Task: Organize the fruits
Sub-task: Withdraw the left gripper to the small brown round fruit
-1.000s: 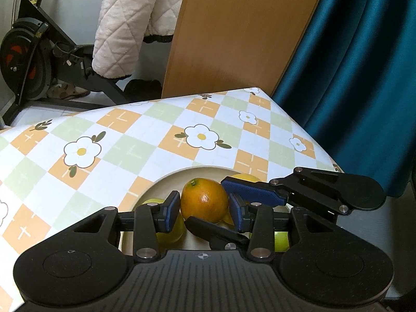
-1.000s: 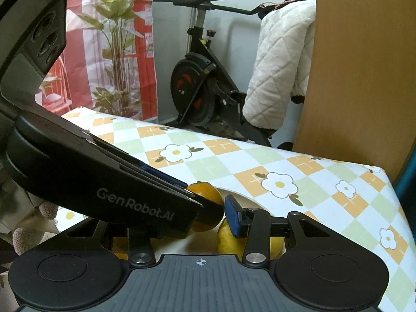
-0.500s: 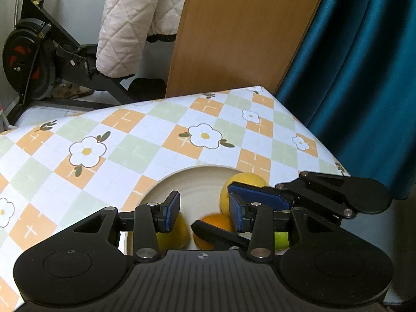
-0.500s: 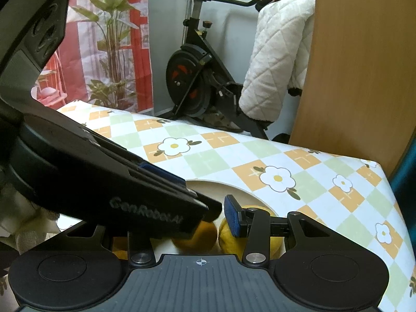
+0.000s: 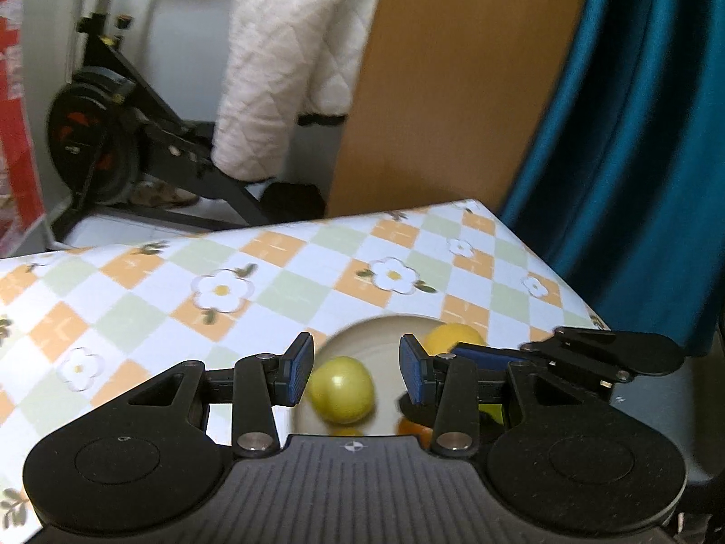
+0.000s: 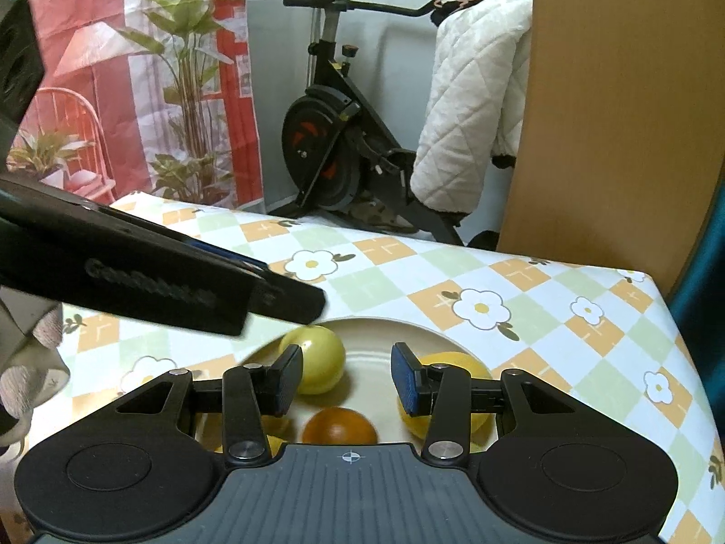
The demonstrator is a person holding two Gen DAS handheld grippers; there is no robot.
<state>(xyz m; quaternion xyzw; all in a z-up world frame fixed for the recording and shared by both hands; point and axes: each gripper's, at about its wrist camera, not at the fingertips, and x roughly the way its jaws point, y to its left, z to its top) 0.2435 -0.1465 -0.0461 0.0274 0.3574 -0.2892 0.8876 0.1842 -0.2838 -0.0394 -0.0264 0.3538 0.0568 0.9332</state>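
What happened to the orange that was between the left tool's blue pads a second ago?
The left tool let the round orange fruit go and lifted away; the orange now lies in the cream plate beside the yellow-green round fruit and the yellow lemon. Its pads are now apart with nothing between them. The right tool stayed low over the plate, empty, and the fruits stayed in it.

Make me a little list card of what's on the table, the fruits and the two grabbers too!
table cover: checked cloth with flowers
plate: cream, round, on the cloth
green fruit: on the plate
orange: on the plate, near edge
yellow fruit: on the plate
left gripper: open, holding nothing
right gripper: open, above the plate
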